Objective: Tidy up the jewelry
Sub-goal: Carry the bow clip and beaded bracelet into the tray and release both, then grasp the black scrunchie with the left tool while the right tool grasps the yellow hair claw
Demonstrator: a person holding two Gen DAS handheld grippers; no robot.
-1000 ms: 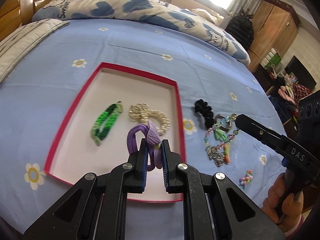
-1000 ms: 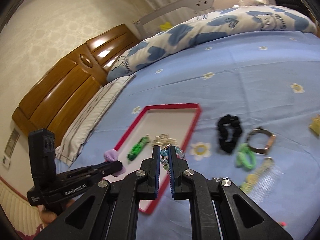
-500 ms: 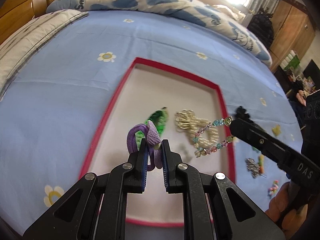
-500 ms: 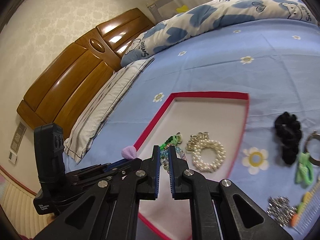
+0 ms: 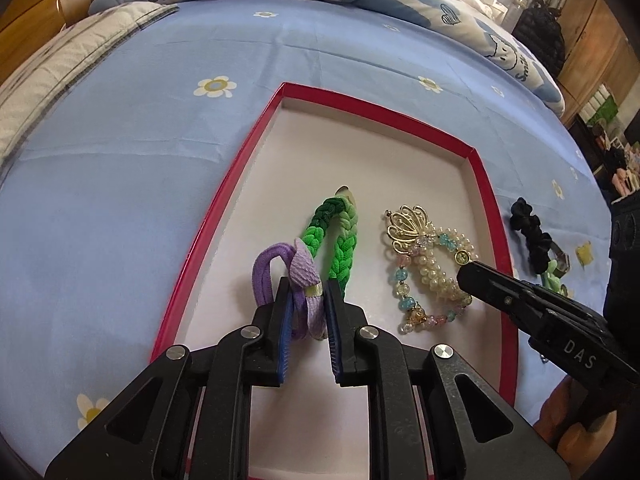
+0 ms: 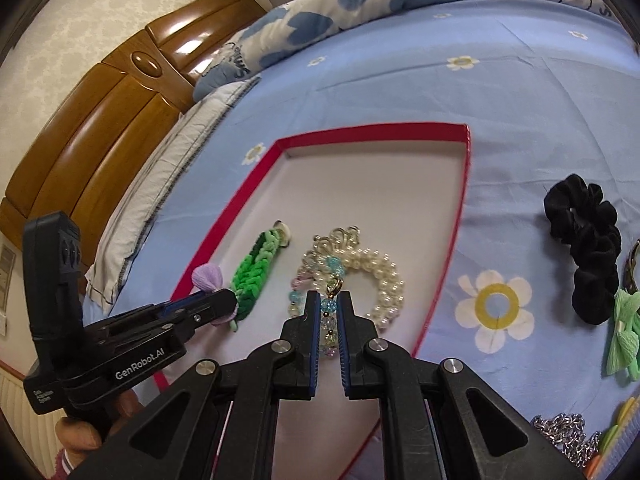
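Grippers are held over the red tray (image 5: pixel 486 196) on the bed: the left gripper (image 5: pixel 306 294) is clamped on a purple hair tie (image 5: pixel 276 276), the right gripper (image 6: pixel 329 304) on a beaded bracelet (image 6: pixel 320 280) overlapping the pearls (image 6: pixel 380 280). Placement is underway; release likely comes next.

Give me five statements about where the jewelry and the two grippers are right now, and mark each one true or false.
1. The left gripper is shut on the purple hair tie. True.
2. The black scrunchie lies inside the red tray. False: it lies on the blue sheet, outside the tray's right wall.
3. The green braided bracelet lies in the tray. True.
4. The right gripper has its jaws empty. False: they are shut on the colored bead bracelet.
5. The pearl bracelet lies on the pillow. False: it lies in the tray.
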